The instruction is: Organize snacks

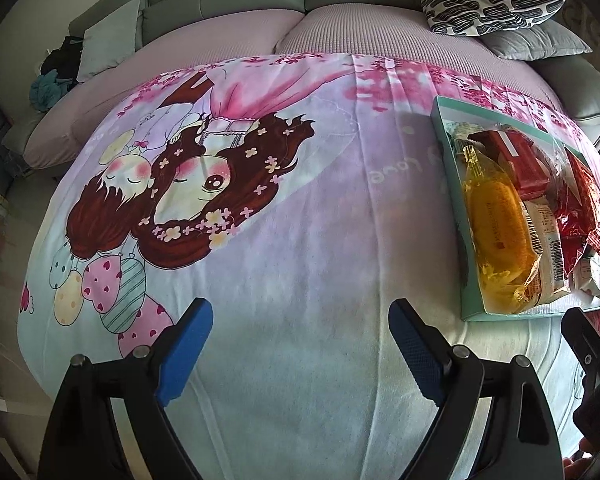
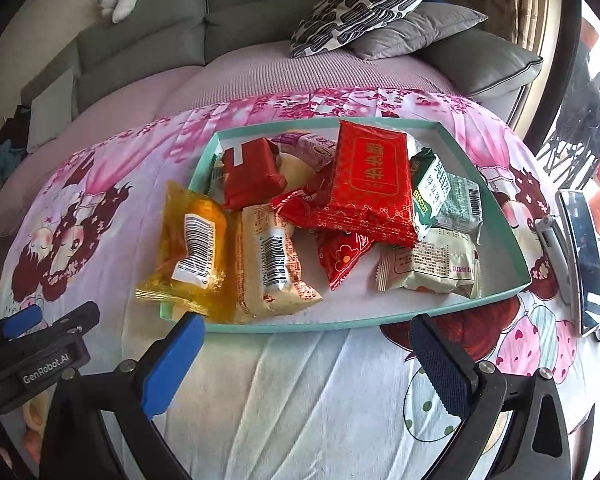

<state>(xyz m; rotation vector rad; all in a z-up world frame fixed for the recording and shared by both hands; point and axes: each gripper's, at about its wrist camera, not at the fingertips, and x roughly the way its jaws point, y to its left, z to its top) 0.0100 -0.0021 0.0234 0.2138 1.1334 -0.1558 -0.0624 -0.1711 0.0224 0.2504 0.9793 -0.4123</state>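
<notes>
In the left wrist view the teal tray (image 1: 446,184) runs into the right edge, so its far side and the red packets (image 1: 580,216) there are partly cut off. The right gripper (image 1: 592,364) shows only as a black piece at that edge; its jaws cannot be read. In the right wrist view the red pack (image 2: 368,184) covers the snacks beneath it, and its print is too small to read

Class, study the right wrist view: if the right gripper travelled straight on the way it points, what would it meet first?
Probably the near rim of the teal tray, just ahead of the open right gripper; the yellow snack packet overhangs it at left. Depth is uncertain.
</notes>
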